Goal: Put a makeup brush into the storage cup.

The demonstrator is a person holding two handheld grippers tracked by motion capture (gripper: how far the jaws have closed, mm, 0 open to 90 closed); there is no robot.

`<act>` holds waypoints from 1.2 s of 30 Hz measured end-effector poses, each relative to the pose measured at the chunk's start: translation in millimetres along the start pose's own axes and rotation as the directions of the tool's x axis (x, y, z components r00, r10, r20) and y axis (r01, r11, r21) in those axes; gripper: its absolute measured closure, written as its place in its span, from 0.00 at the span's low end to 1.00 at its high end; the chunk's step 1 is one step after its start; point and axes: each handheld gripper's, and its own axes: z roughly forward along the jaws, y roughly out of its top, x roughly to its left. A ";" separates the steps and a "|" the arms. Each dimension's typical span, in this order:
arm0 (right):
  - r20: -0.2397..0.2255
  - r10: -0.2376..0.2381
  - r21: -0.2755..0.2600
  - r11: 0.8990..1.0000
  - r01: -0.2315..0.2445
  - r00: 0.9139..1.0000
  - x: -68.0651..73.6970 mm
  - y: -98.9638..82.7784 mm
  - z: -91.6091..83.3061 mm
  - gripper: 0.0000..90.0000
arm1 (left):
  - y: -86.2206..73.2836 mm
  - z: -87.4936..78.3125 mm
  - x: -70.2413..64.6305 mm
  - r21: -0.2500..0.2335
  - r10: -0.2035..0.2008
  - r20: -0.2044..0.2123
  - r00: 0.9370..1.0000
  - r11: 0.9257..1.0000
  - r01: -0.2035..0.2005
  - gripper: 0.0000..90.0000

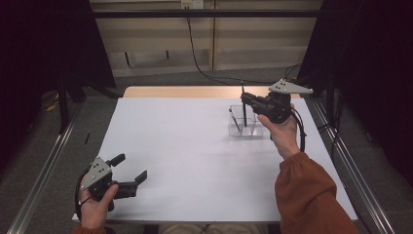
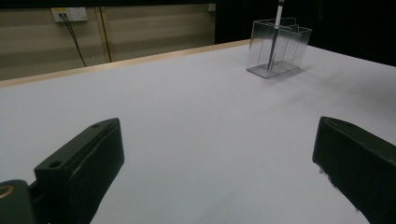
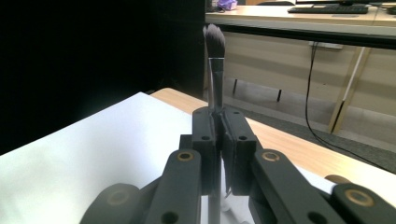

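Observation:
My right gripper (image 1: pixel 246 99) hangs over the back right of the table, shut on a makeup brush (image 1: pixel 244 113). The brush stands upright with its dark bristles (image 3: pixel 215 39) on top, and its handle reaches down into a clear plastic holder (image 1: pixel 247 129). A second thin tool (image 1: pixel 235 120) leans inside the holder. In the right gripper view the jaws (image 3: pixel 218 122) pinch the brush just below its metal ferrule. My left gripper (image 1: pixel 131 167) rests near the table's front left corner, open and holding nothing. In the left gripper view its jaws (image 2: pixel 217 140) stand wide apart, with the holder (image 2: pixel 280 49) far off.
The white table top (image 1: pixel 195 146) has a wooden strip (image 1: pixel 195 91) along its far edge. Metal rails (image 1: pixel 46 161) run along both sides. A black cable (image 1: pixel 195 53) hangs down the back wall. A person's orange sleeve (image 1: pixel 307 195) comes in at the lower right.

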 end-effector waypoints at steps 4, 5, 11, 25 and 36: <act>0.019 0.012 -0.012 1.000 -0.011 1.000 -7.4 5.4 7.0 0.94 | 0.0 0.6 -0.3 0.000 0.002 0.004 1.000 1.000 -0.002 0.02; 0.017 0.008 -0.012 1.000 -0.008 1.000 -8.2 6.1 8.4 0.94 | 0.0 0.7 -0.5 0.001 0.001 0.007 1.000 1.000 -0.001 0.02; 0.027 0.012 -0.023 1.000 -0.012 1.000 -12.4 9.8 20.7 0.94 | -0.1 1.1 -0.6 0.005 0.000 0.005 1.000 1.000 0.000 0.02; 0.050 0.051 -0.017 0.999 -0.050 0.997 -25.5 8.9 40.7 0.94 | -0.3 1.9 0.0 0.006 -0.004 0.008 1.000 1.000 0.004 0.02; 0.073 0.091 -0.014 0.996 -0.090 0.993 -32.9 1.8 46.8 0.94 | -0.7 2.0 0.1 0.012 0.001 0.013 1.000 1.000 -0.001 0.02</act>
